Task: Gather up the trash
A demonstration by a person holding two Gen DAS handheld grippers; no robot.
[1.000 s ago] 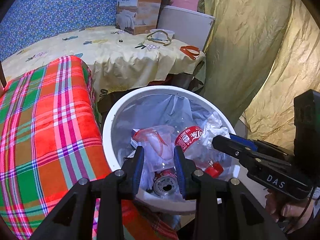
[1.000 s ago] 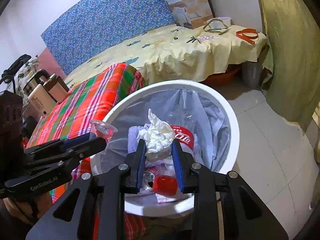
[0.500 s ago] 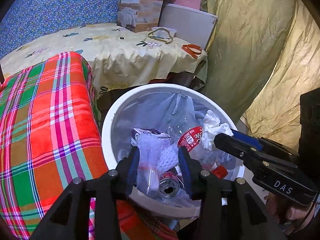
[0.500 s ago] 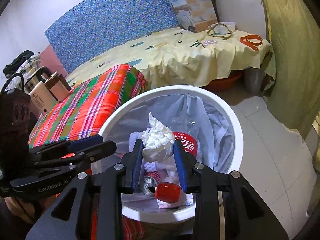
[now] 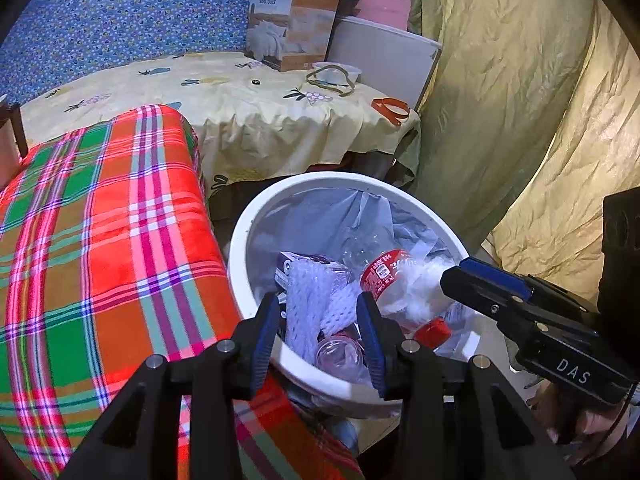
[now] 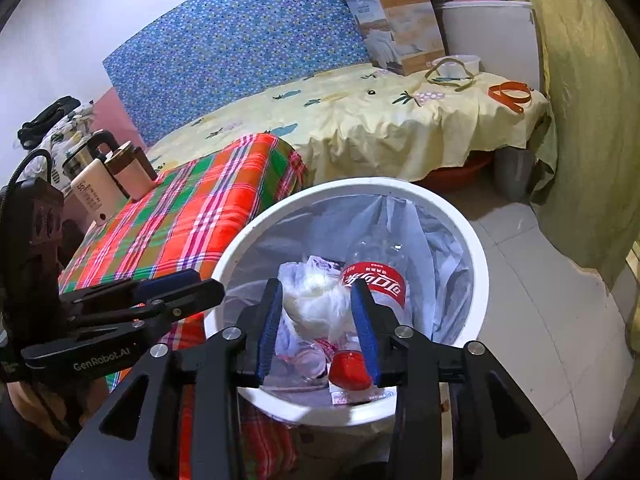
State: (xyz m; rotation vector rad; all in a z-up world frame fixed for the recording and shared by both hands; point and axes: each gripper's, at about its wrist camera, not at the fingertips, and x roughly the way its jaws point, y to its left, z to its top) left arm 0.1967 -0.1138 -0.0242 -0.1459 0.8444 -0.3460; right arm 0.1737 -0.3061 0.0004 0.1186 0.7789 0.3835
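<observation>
A white round trash bin [image 5: 256,220] [image 6: 476,264] with a clear liner stands beside the plaid-covered table. It holds a cola bottle [image 5: 384,276] [image 6: 376,280] with a red cap [image 6: 348,372], a foam net sleeve [image 5: 308,312], a clear plastic cup [image 5: 338,358] and crumpled tissue [image 6: 316,304]. My left gripper [image 5: 318,336] is open and empty over the bin's near rim, the cup lying below it. My right gripper [image 6: 316,328] is open over the bin, the tissue lying loose in the bin between its fingers.
A red-green plaid cloth [image 5: 100,240] covers the table at left, with a kettle and power bank [image 6: 96,196] on it. A yellow-sheeted bed [image 6: 380,120] with a carton [image 5: 292,24] and straps lies behind. Yellow curtain [image 5: 500,100] hangs at right. Tiled floor [image 6: 560,320].
My left gripper opened and the plastic cup dropped into the bin. My right gripper opened and released the crumpled tissue into the bin. Both grippers rose slightly.
</observation>
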